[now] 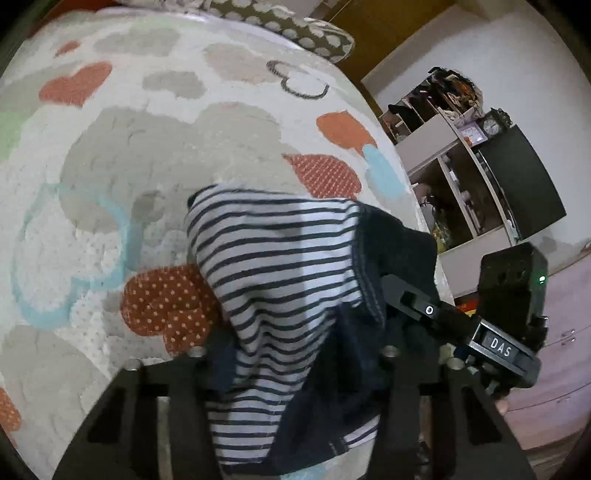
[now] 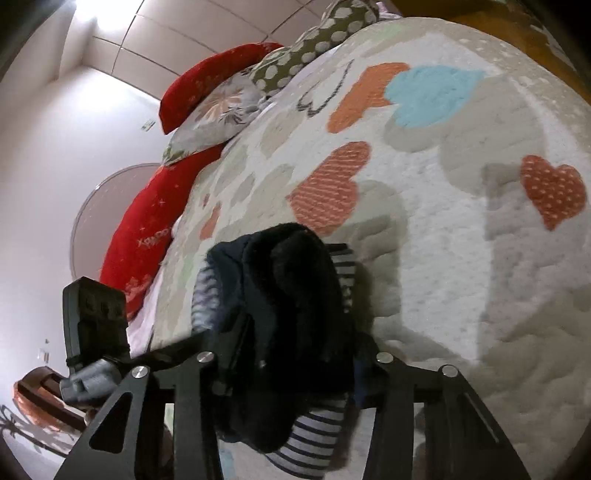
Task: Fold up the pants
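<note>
Two hand-held claws grip a pair of striped pants (image 1: 273,266) above a bed covered by a quilted bedspread (image 1: 155,155) patterned with orange, grey and pale blue hearts. The left claw (image 1: 295,373) is closed on a bunched fold of the garment, whose white-and-navy striped fabric drapes forward over its fingers, with a dark navy lining showing along the right edge. In the left wrist view the right claw (image 1: 402,299) reaches in from the right, its fingertips buried in the same navy fabric; a grey tag reading "DAS" sits on its body. In the right wrist view the pants (image 2: 288,314) appear as a thick dark wad with striped cloth showing at the bottom and sides, pinched between the fingers of the right claw (image 2: 295,373), which is clamped tight on it. The garment is held up off the bedspread (image 2: 461,240), casting a shadow on it. At the head of the bed lie a polka-dot pillow (image 1: 295,26), a floral pillow (image 2: 218,114) and red cushions (image 2: 147,229). Beyond the bed's edge, a shelving unit (image 1: 454,158) crowded with small items stands against a white wall, with a small clock (image 1: 491,125) on top.
</note>
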`<state>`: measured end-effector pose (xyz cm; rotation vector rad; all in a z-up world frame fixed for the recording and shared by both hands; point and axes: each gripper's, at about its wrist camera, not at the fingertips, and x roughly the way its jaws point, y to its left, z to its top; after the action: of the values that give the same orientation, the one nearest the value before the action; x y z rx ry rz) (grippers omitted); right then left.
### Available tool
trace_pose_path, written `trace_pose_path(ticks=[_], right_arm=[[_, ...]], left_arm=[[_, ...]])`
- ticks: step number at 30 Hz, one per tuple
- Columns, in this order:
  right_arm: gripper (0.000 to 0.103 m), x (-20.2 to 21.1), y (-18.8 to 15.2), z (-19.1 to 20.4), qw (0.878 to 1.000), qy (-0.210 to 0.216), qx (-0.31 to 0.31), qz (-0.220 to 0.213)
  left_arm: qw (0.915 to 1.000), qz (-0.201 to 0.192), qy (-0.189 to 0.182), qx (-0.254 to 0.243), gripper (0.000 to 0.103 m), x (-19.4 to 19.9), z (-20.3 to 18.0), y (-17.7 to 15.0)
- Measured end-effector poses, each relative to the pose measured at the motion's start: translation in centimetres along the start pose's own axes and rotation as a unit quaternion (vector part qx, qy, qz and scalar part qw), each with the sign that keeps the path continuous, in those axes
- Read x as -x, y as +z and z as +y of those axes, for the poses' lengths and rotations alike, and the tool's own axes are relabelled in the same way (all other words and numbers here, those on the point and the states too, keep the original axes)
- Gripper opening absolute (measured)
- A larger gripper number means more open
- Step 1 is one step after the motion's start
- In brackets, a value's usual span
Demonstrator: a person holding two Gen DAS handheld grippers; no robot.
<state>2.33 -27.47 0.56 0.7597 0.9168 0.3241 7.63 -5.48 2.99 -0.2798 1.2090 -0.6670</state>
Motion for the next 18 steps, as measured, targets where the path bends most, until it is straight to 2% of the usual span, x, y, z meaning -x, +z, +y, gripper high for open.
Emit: trace_pose_path(ticks=[1, 4, 8, 12, 14, 15, 16, 17, 18], right_arm=[[0.045, 0.1, 0.1, 0.5, 1.0, -0.004, 0.009, -0.001], [0.045, 0.3, 0.8, 1.7, 1.0, -0.001, 0.021, -0.01], [0.042, -0.6, 3.4, 3.5, 0.999, -0.004, 0.042, -0.018], [0.04, -3.3, 6.5, 5.4, 0.997, -0.02, 0.067, -0.019], [0.042, -4.9, 7.6, 5.5, 0.996, -0.036, 0.074, -0.018], [0.045, -5.8, 8.0, 5.3, 0.995, -0.055, 0.079, -0.016], [0.047, -6.7, 8.2, 4.8, 0.993, -0.083, 0.084, -0.013], [0.061, -7.4, 8.3, 4.2, 0.99, -0.11, 0.087, -0.008], [0.065, -8.0, 8.2, 3.7, 0.987, -0.131, 0.089, 0.002]], left_arm=[[1.0, -0.002, -0.004, 0.006, 0.034, 0.2, 0.2, 0.3], [0.999, -0.019, -0.021, 0.035, 0.033, 1.2, 1.3, 1.8], [0.9981, -0.048, 0.017, 0.033, 0.033, 1.9, 2.3, 5.4], [0.9959, -0.059, 0.055, 0.04, 0.034, 1.3, 3.6, 8.1], [0.9925, -0.059, 0.093, 0.053, 0.048, 0.5, 4.8, 8.6], [0.9911, -0.054, 0.102, 0.065, 0.06, 0.1, 5.5, 8.5], [0.9913, -0.052, 0.094, 0.076, 0.061, 0.2, 6.0, 8.3], [0.9914, -0.052, 0.082, 0.087, 0.062, 0.6, 6.4, 7.8], [0.9913, -0.053, 0.079, 0.09, 0.063, 1.1, 6.4, 7.4]])
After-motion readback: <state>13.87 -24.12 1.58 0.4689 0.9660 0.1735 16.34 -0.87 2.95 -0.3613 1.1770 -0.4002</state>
